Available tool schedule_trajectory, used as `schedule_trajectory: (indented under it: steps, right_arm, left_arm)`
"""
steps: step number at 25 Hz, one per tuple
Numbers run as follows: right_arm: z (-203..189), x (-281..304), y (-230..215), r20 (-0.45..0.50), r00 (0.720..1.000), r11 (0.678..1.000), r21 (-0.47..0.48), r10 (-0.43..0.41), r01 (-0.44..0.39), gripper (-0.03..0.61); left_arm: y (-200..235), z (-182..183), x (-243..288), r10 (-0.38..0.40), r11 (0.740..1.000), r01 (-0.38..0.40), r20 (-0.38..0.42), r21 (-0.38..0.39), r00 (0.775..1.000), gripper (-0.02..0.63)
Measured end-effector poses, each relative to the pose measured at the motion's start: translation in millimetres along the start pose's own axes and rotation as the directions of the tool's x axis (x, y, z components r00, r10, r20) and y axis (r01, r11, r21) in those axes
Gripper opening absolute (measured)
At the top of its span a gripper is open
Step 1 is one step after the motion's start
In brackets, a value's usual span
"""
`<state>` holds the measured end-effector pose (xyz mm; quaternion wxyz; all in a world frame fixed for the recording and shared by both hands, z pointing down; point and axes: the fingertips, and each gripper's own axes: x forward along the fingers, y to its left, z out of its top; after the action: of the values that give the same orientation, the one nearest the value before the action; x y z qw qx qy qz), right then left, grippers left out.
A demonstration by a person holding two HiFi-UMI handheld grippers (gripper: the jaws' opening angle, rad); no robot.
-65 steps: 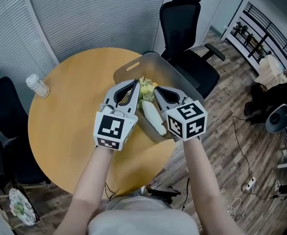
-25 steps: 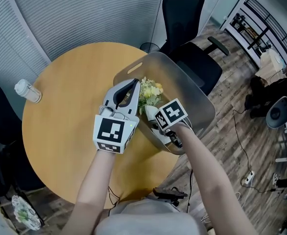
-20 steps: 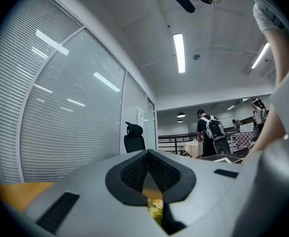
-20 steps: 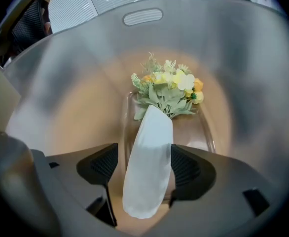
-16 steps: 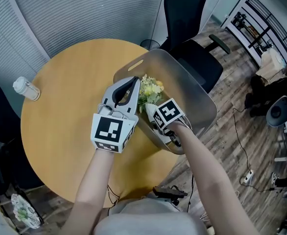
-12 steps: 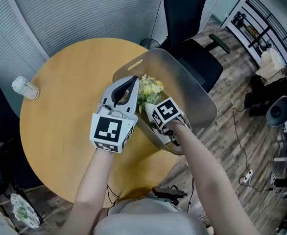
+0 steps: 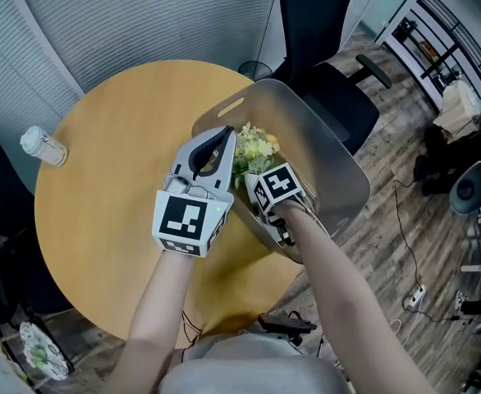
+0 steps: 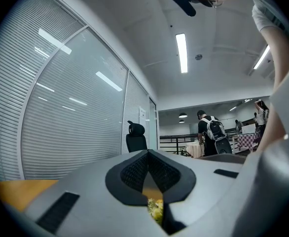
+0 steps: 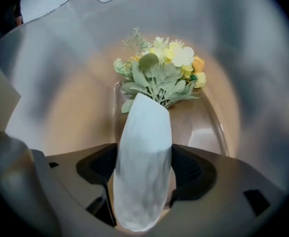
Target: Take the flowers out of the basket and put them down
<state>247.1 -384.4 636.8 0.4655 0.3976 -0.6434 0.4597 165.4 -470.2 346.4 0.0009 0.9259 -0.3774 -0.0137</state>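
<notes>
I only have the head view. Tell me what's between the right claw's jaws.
Observer: The bouquet's white wrap stands between the jaws of the right claw, which have just been opening.
Operator: Now report the left claw.
Observer: The left claw is shut, with nothing in it.
Operator: Say what's beyond it.
Observer: A person with a backpack stands in the far room.

Jar (image 7: pixel 43 146) on round table (image 7: pixel 117 130); black chair (image 7: pixel 316 13)
</notes>
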Motion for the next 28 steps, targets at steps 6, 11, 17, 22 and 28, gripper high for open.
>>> schedule_trajectory:
  steps: [6,11,17,22,28]
  right_arm:
    - [2.1,11.2,1.5,0.048,0.998,0.998,0.049,0.027,-0.029,0.380]
    - [9.8,12.5,-0.8,0.091,0.994,0.995,0.076,0.059,-0.066,0.382]
    - [22.6,11.3,-7.7,0.172,0.983,0.990,0.113,0.069,-0.090,0.382]
    - [33.4,9.1,-9.0,0.236,0.969,0.986,0.128,0.078,-0.111,0.381]
    - [35.0,2.8,-8.3,0.268,0.962,0.987,0.127,0.057,-0.094,0.380]
  left_arm:
    - [1.1,-4.7,0.6,0.004,1.000,-0.004,-0.007,-0.006,1.000,0.005]
    - [8.0,-8.2,-2.8,0.013,1.000,-0.013,-0.012,-0.006,1.000,0.005]
    - [11.9,-12.4,-2.6,0.025,1.000,-0.025,-0.018,-0.007,1.000,0.005]
    - [12.6,-13.5,-3.7,0.023,1.000,-0.023,-0.024,-0.003,0.999,0.005]
    - [10.9,-12.1,-6.7,0.021,1.000,-0.021,-0.027,0.005,0.999,0.005]
